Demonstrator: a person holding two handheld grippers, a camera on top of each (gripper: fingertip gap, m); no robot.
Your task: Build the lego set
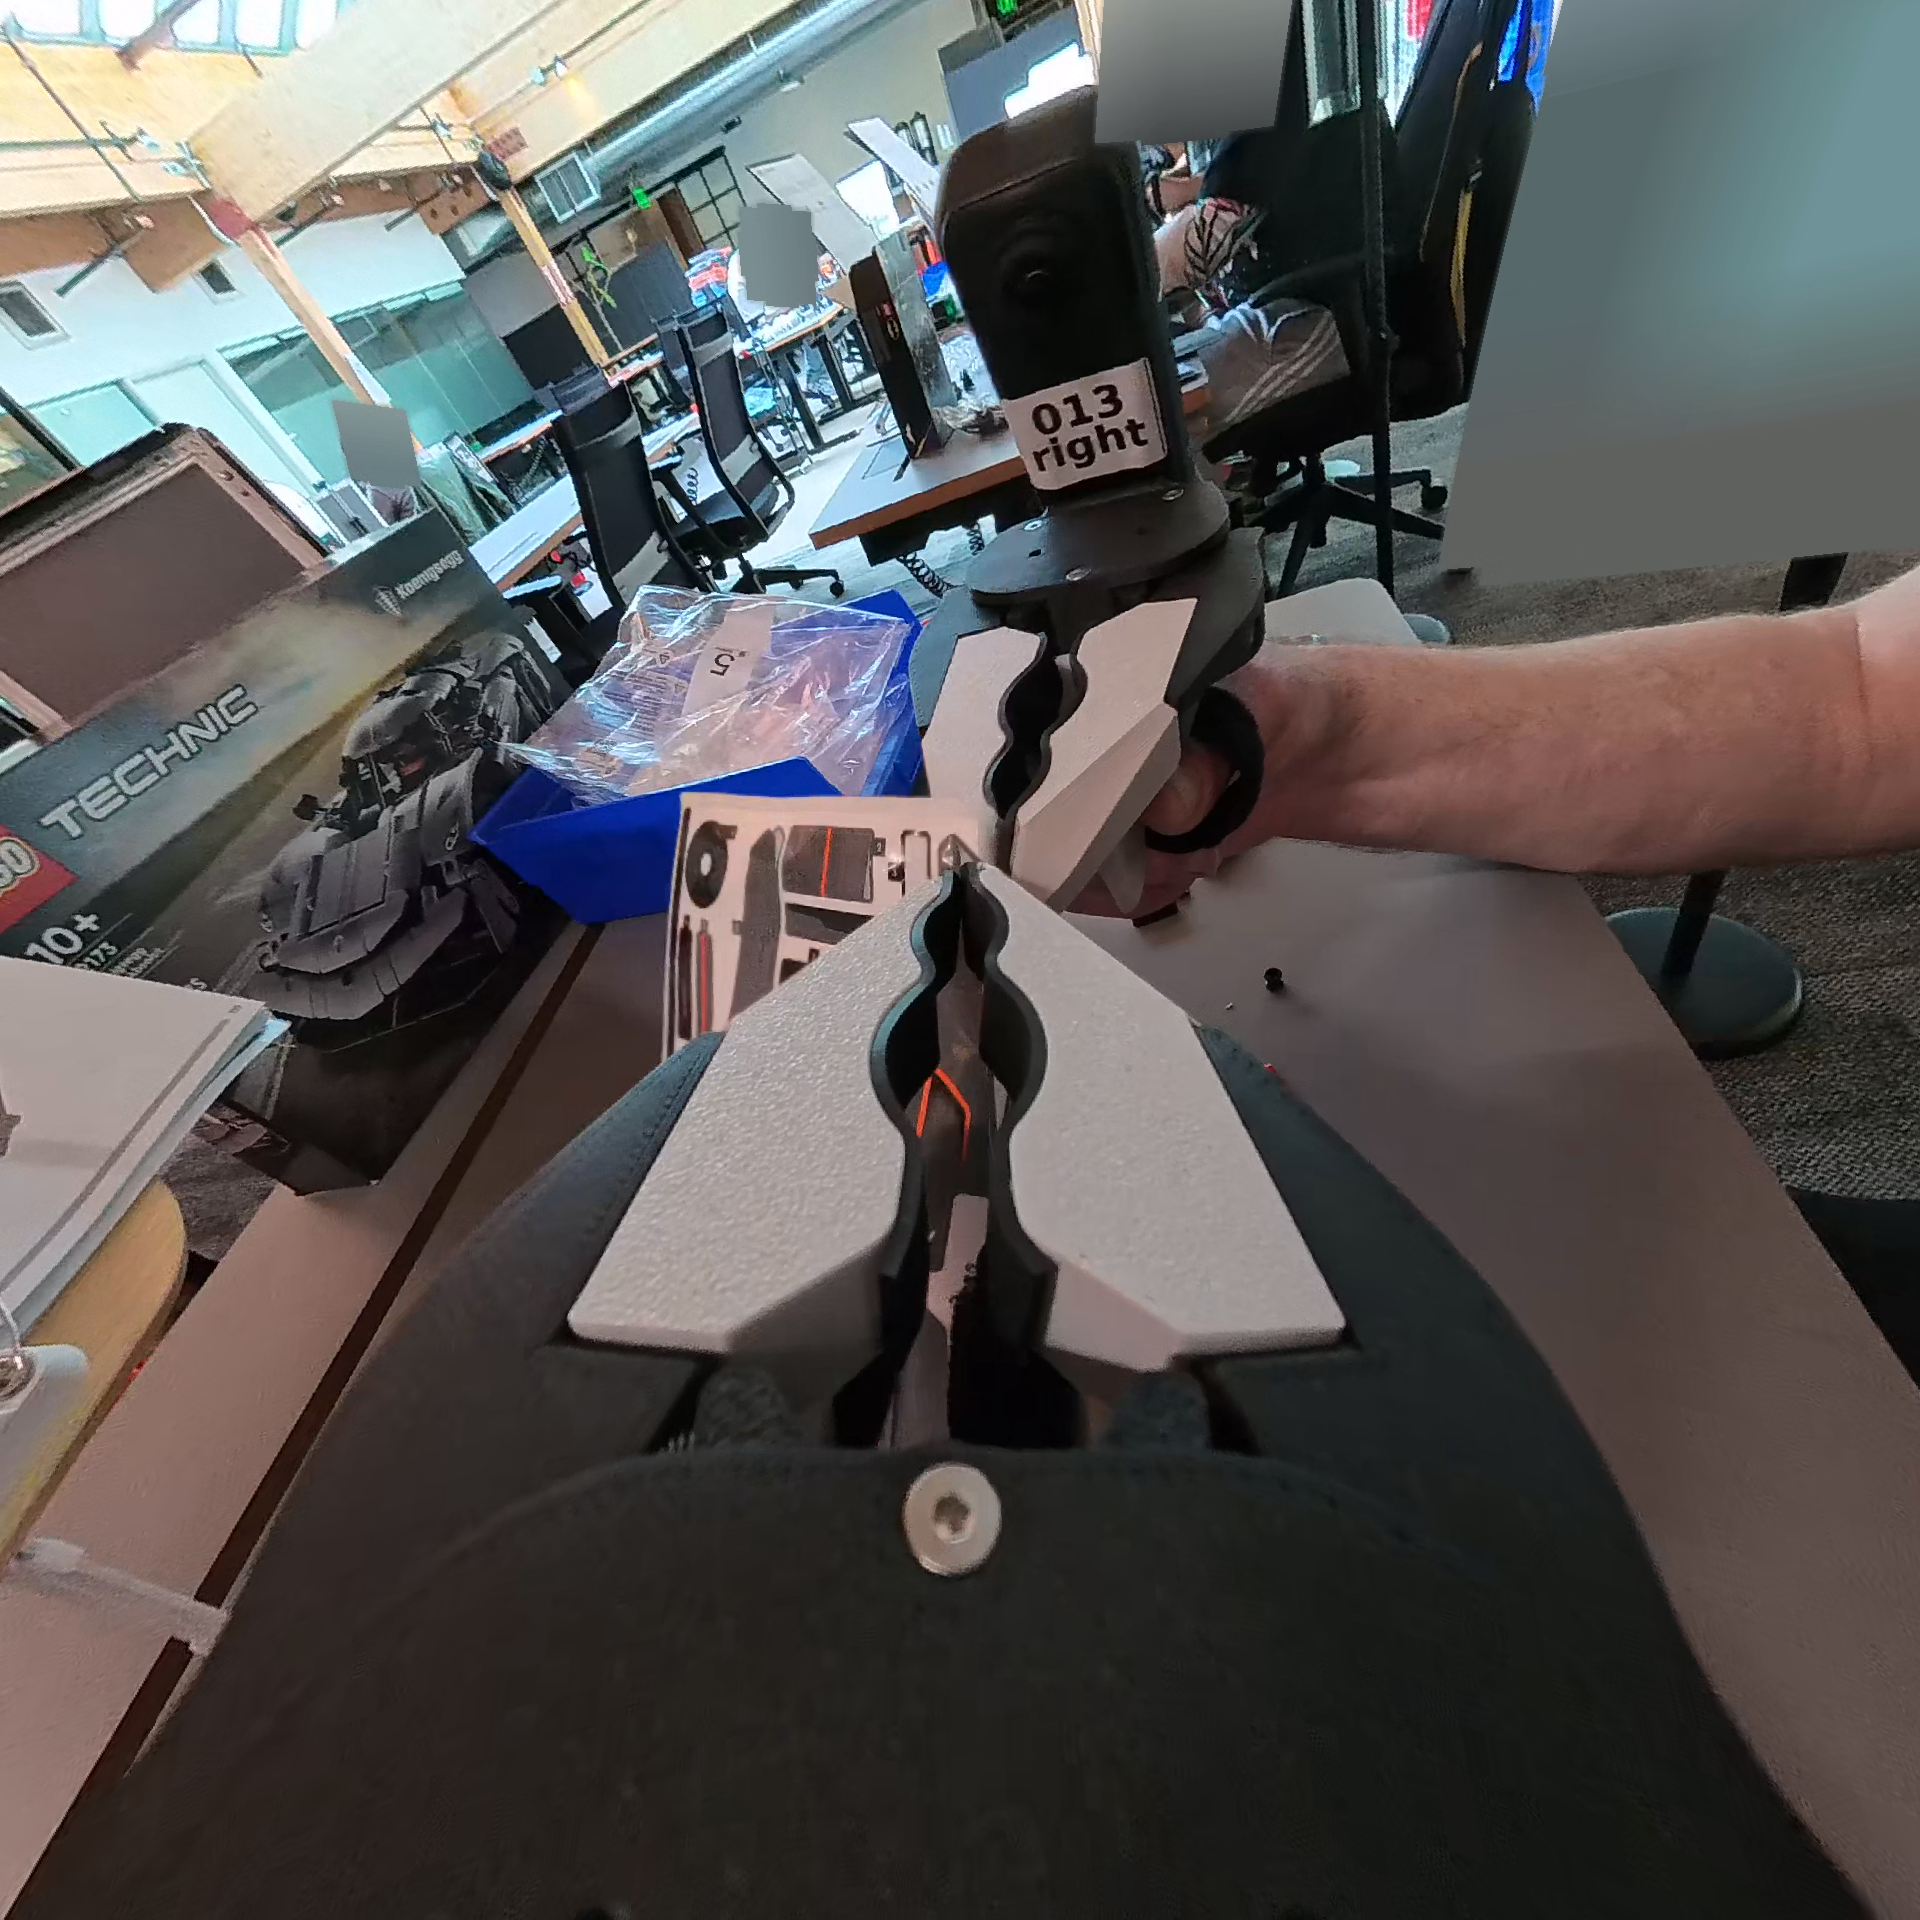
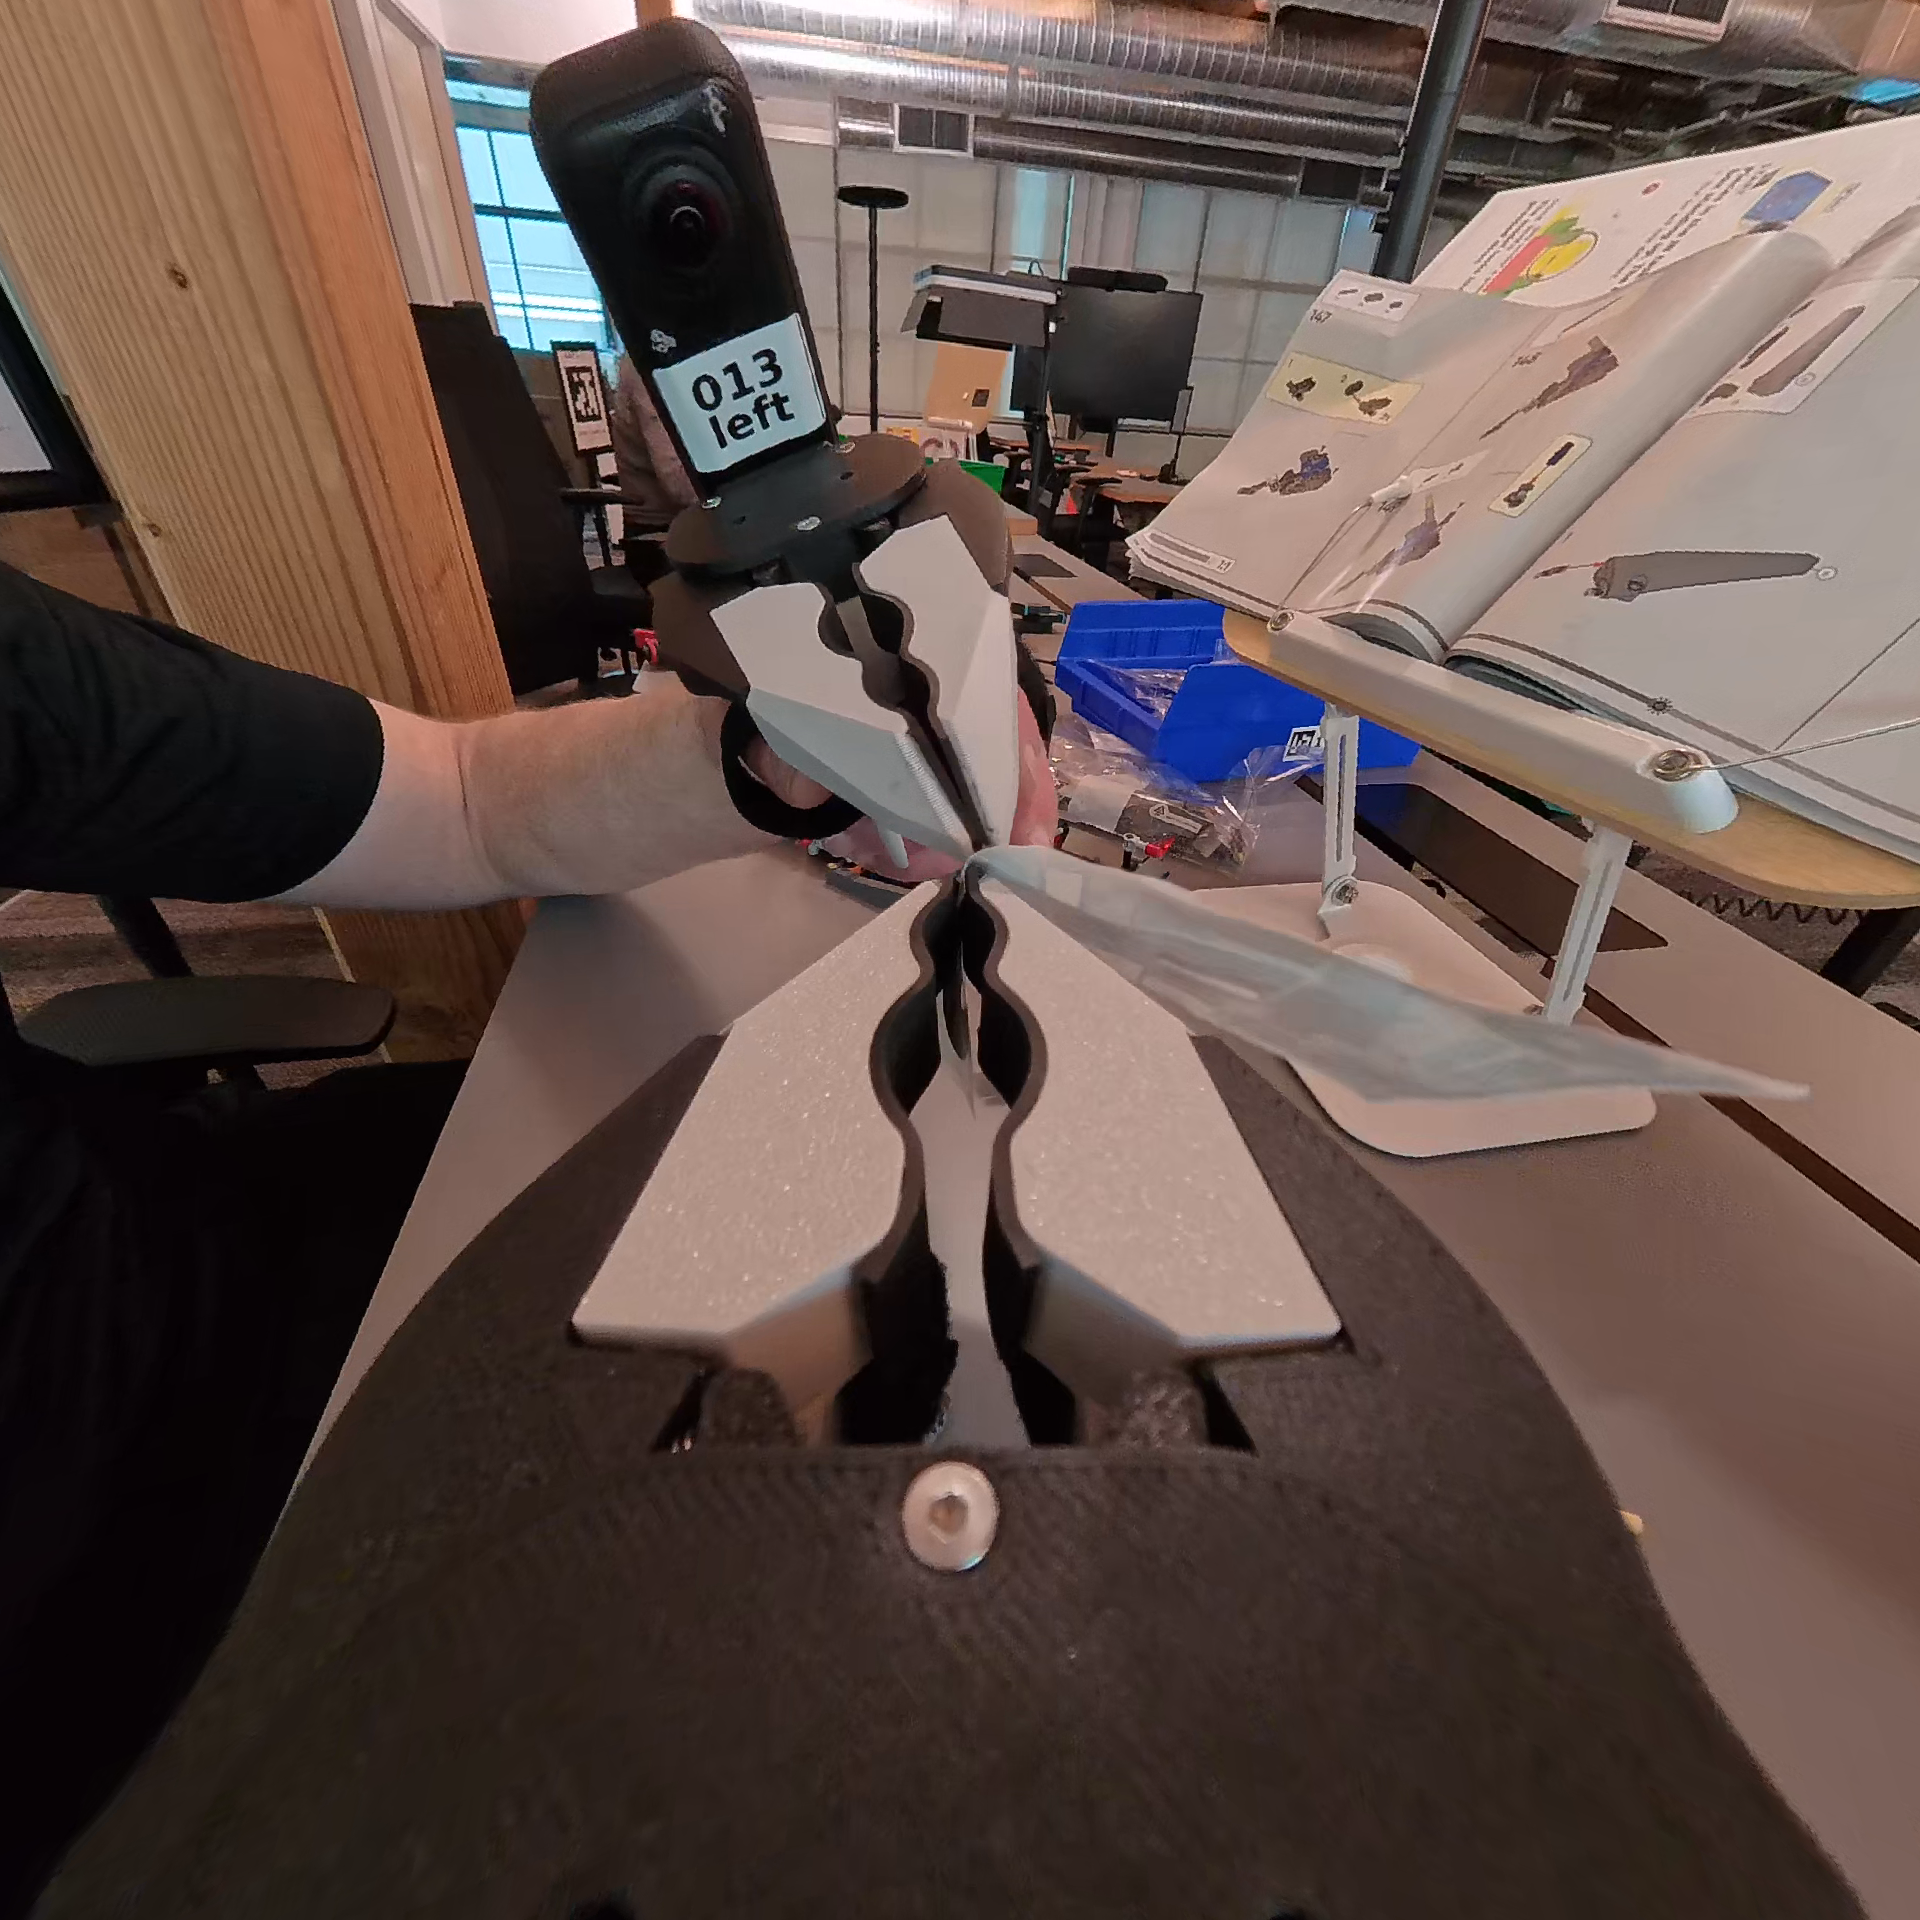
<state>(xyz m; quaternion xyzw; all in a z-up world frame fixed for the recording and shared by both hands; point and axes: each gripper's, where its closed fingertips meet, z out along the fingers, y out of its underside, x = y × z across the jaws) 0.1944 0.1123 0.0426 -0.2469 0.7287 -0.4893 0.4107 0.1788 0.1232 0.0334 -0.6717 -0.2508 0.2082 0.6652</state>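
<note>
Sticker sheet [image 2: 1351, 997] pinched edge-on between both grippers' closed fingers, long axis trailing right over table [image 2: 1558, 1299]

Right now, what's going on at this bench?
A person is working on a Lego build with handheld tongs in each hand. Both the left tongs and the right tongs are shut on the same sticker sheet, held above the grey table, pinching it at nearly the same spot. The instruction book lies open on a stand. Blue bins hold bagged parts; the set's box sits left.
</note>
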